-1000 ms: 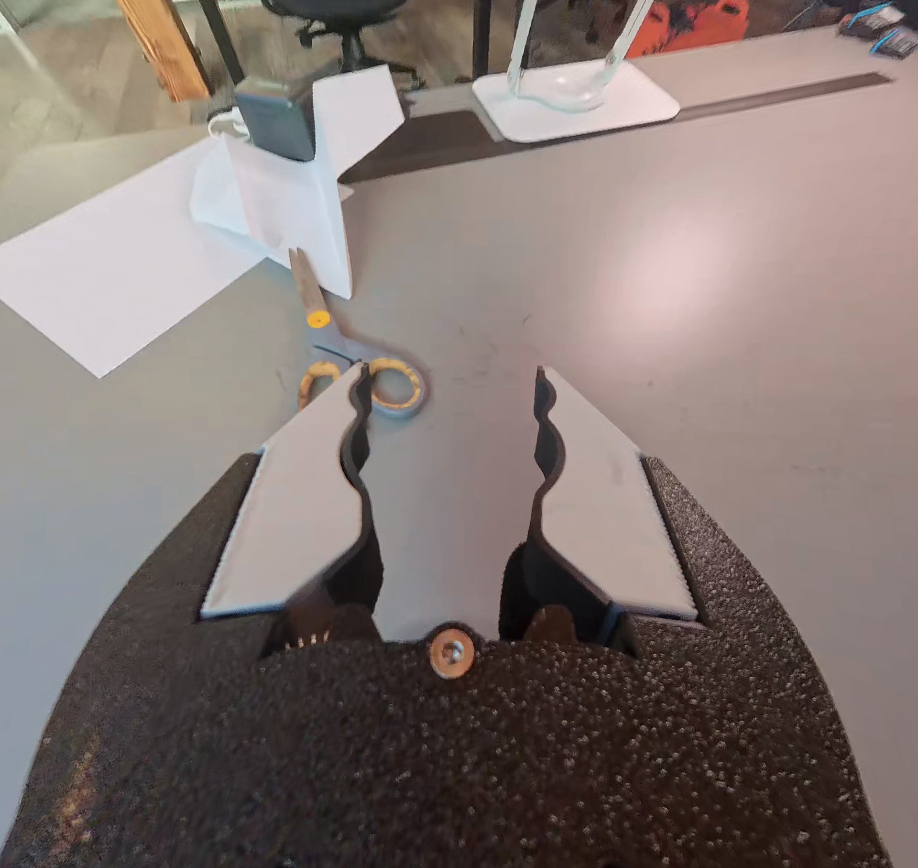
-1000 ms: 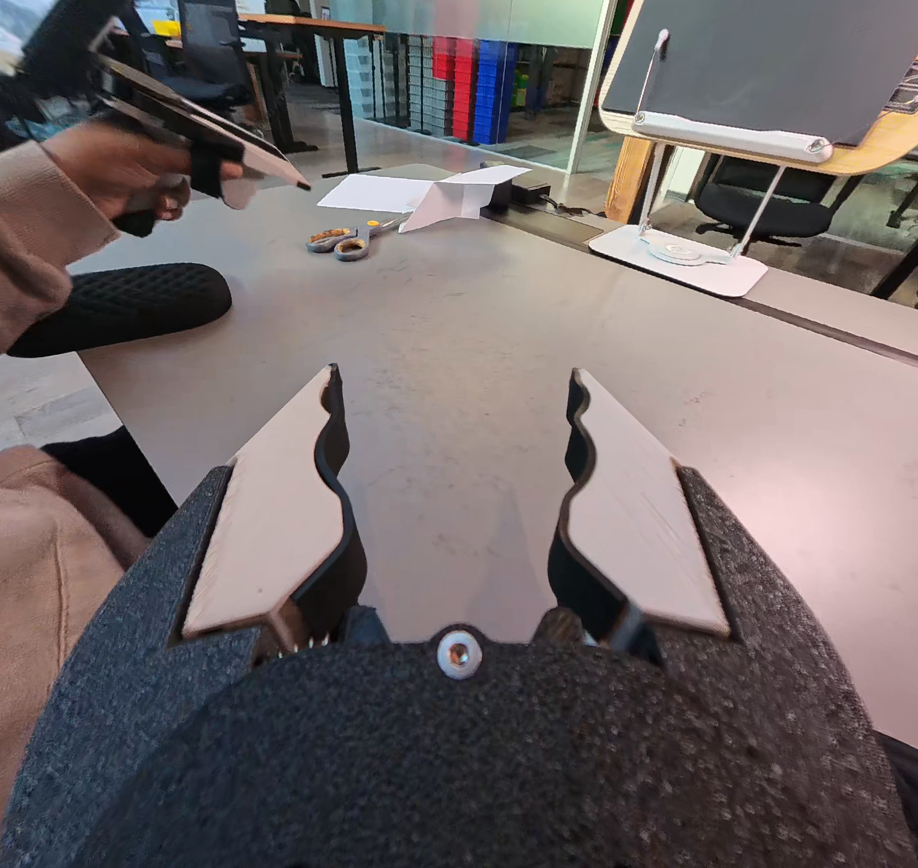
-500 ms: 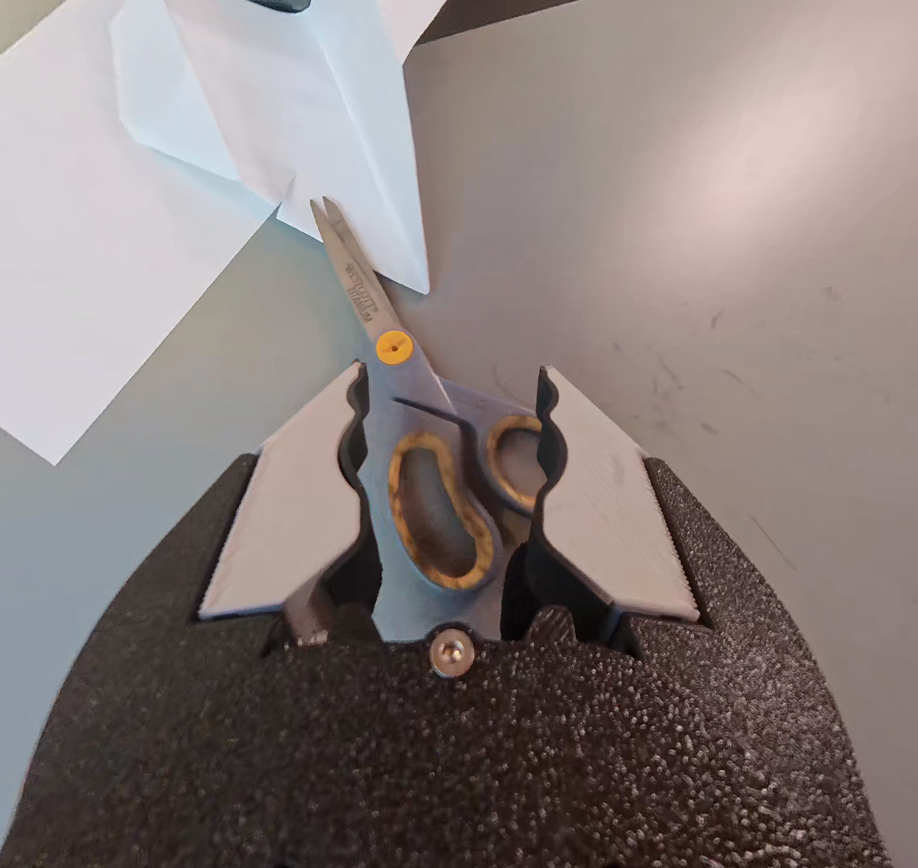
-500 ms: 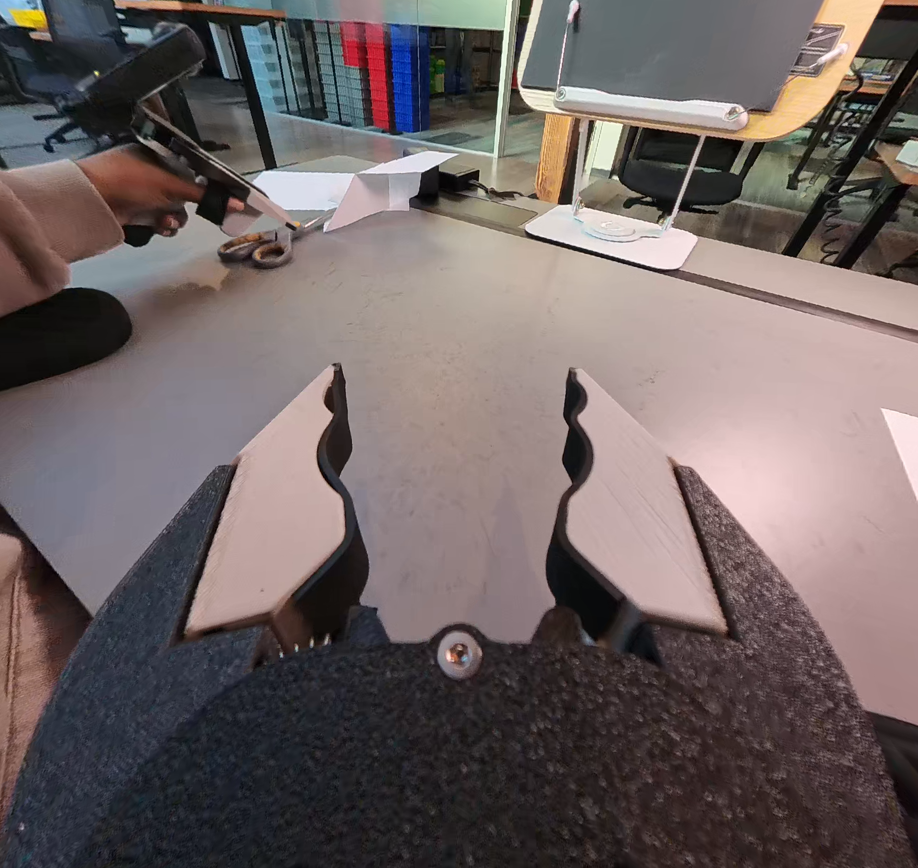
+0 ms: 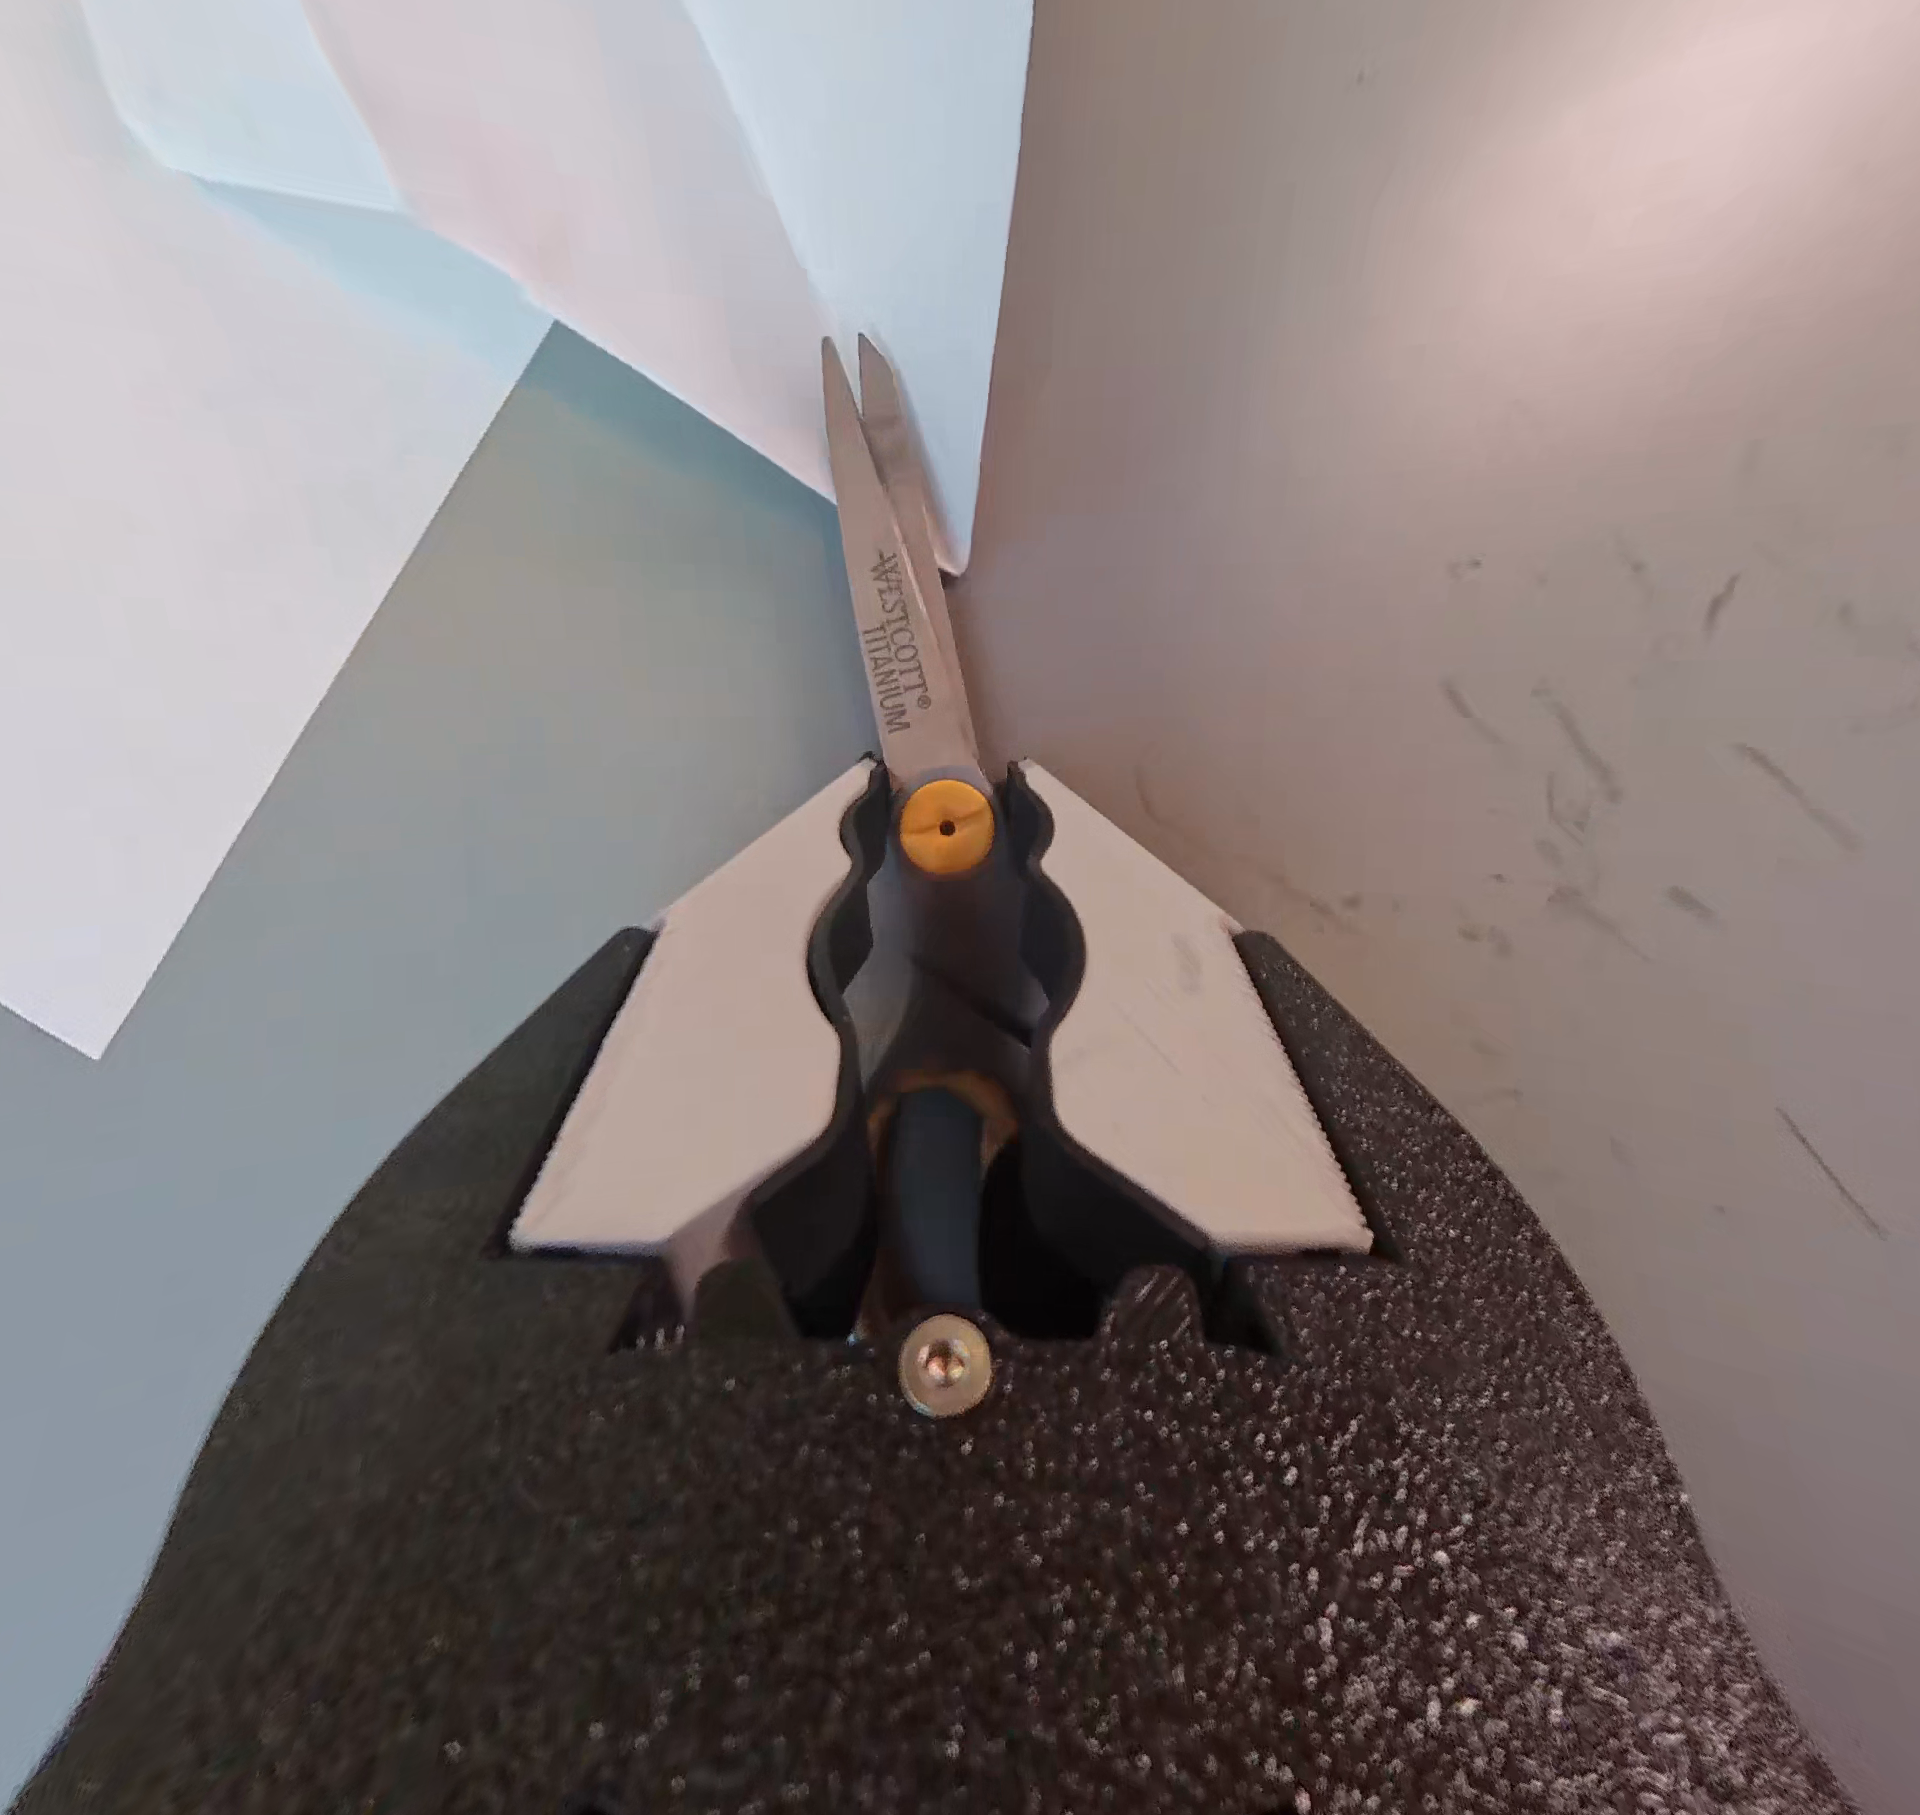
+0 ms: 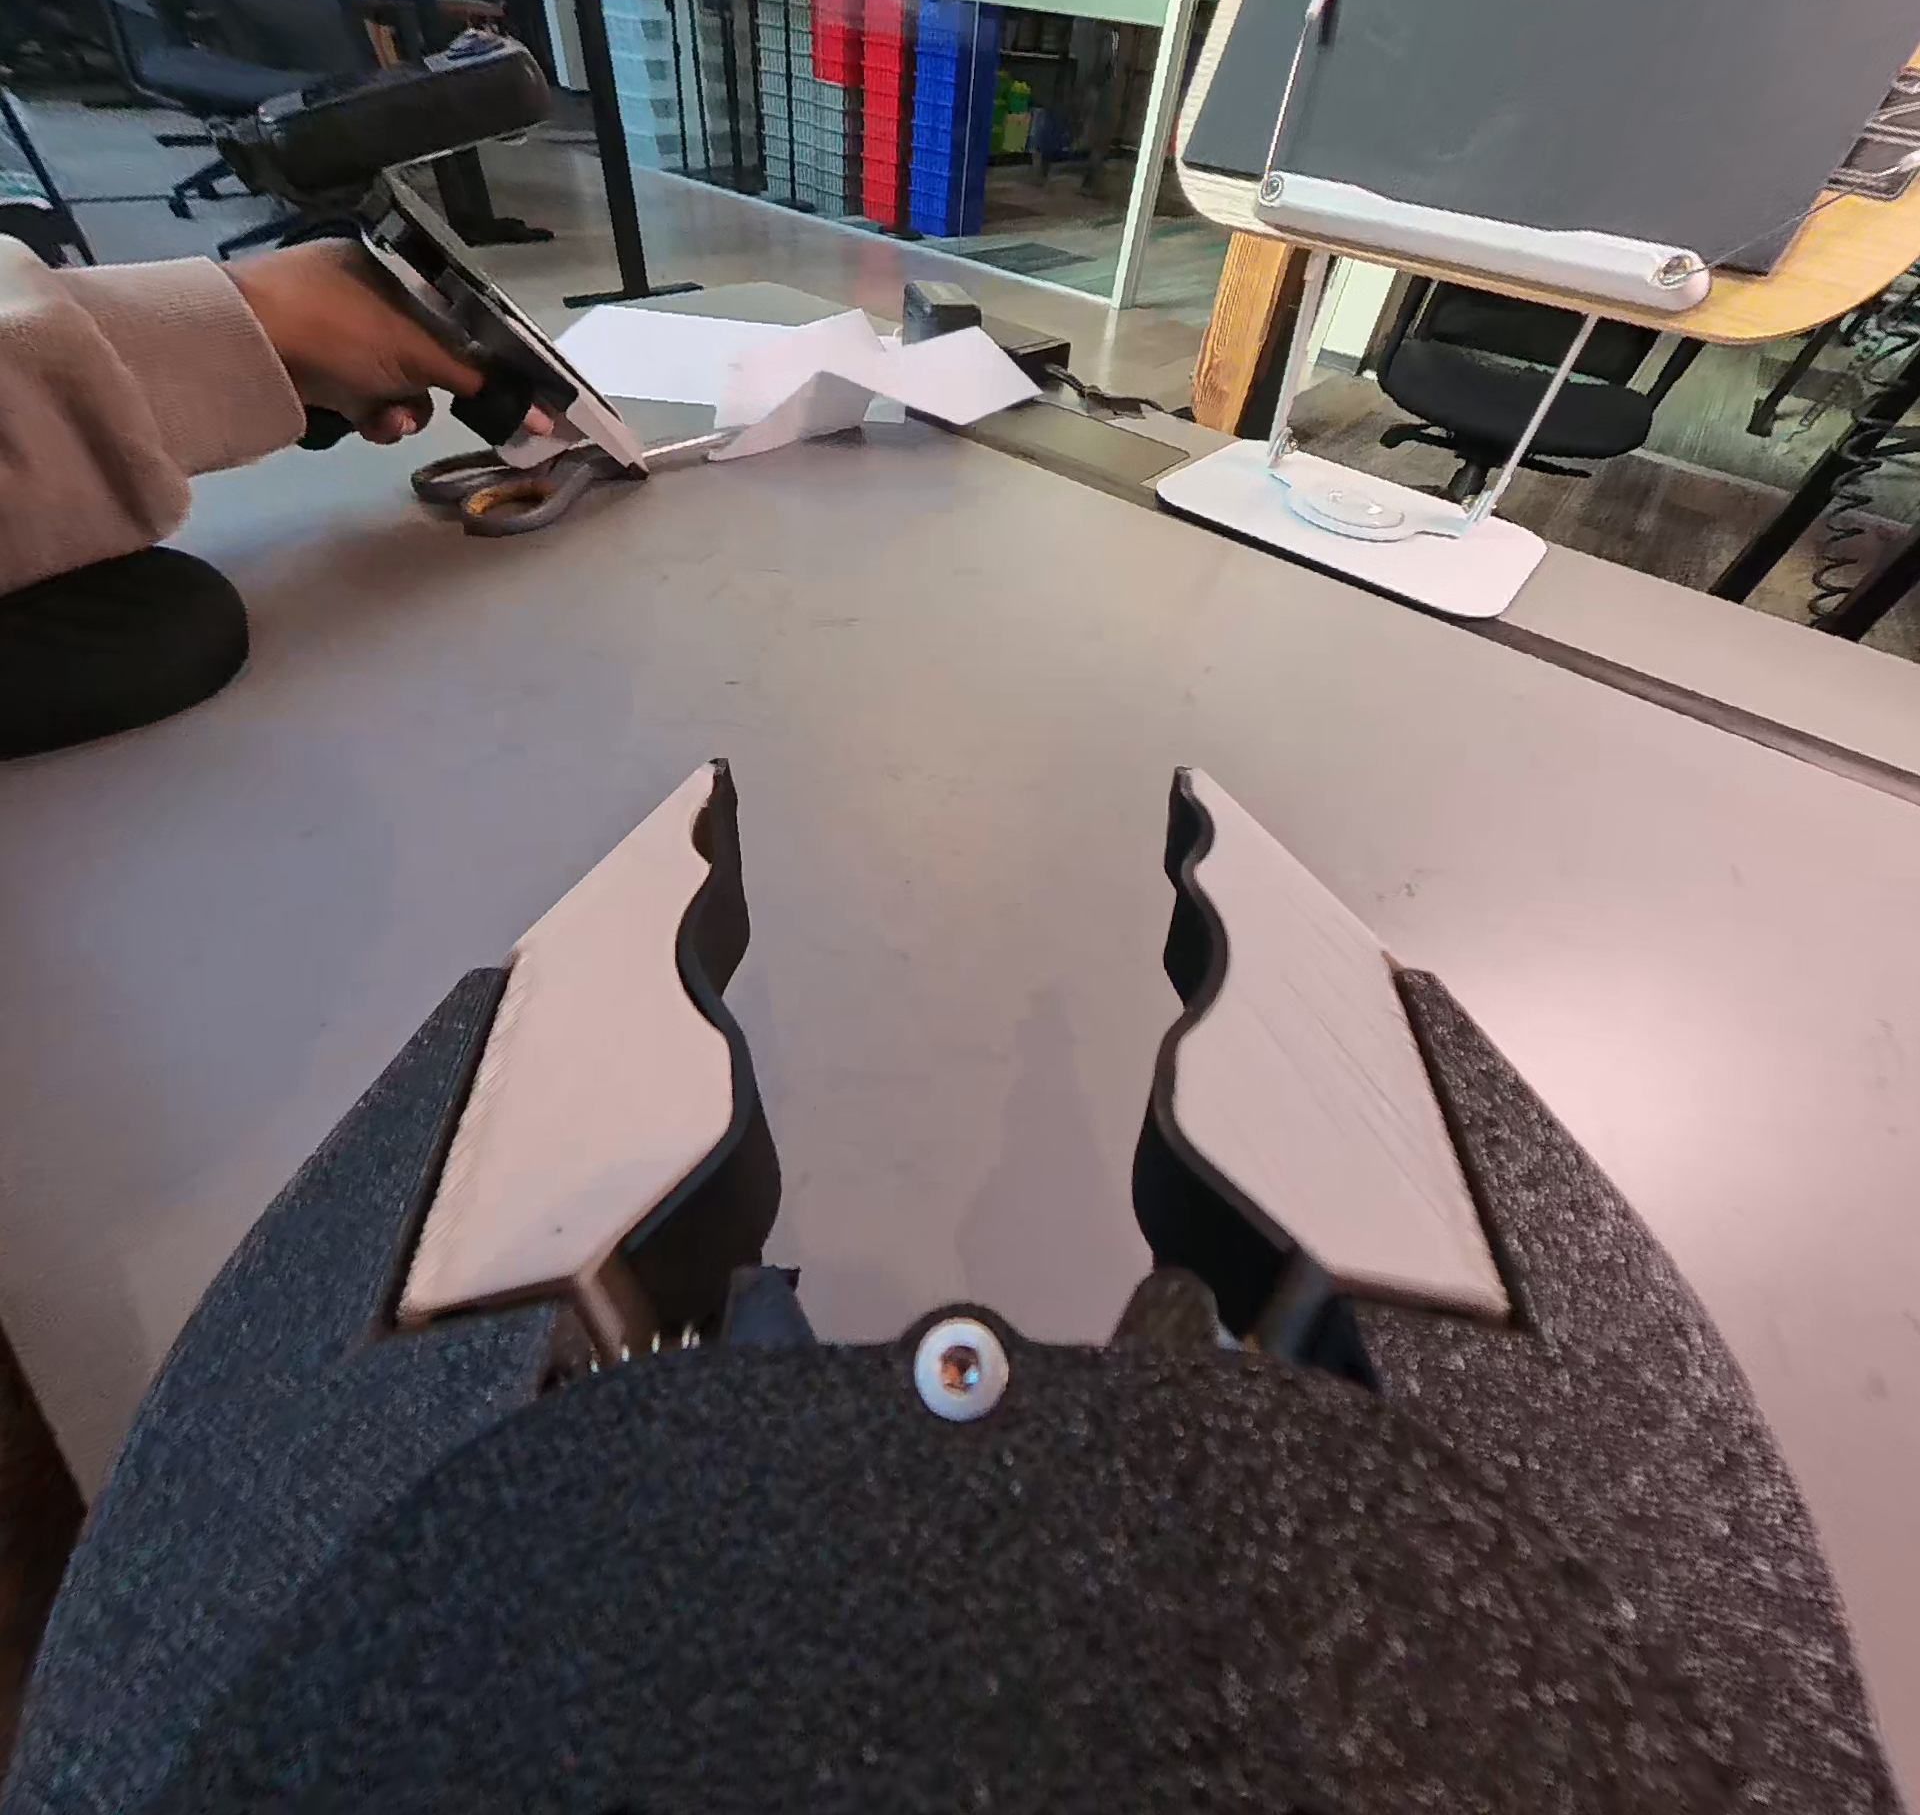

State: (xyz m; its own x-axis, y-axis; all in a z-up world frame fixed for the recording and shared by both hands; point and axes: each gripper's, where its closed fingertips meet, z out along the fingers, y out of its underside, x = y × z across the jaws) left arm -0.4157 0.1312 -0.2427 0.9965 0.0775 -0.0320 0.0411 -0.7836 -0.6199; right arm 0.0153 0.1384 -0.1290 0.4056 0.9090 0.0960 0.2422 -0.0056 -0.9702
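Note:
My left gripper (image 5: 943, 778) is shut on the grey scissors (image 5: 899, 612), clamping them at the yellow pivot and the handle neck. The blades point forward, almost closed, their tips over the corner of a folded white paper (image 5: 727, 165). In the right wrist view the scissors (image 6: 509, 492) lie on the grey table (image 6: 935, 685) at the far left, with the left gripper (image 6: 613, 451) pressed down on them by a hand in a beige sleeve. My right gripper (image 6: 951, 778) is open and empty, low over the table.
A flat white sheet (image 5: 156, 570) lies left of the scissors. A white stand (image 6: 1351, 529) carrying a dark board stands at the table's far right edge. A dark box (image 6: 940, 311) sits behind the folded paper. Office chairs and desks lie beyond the table. My hands' fingertips stand some 45 cm from each other.
My left gripper has moved forward over the scissors and closed on them near the pivot. The right gripper has stayed open and turned slightly toward the scissors.

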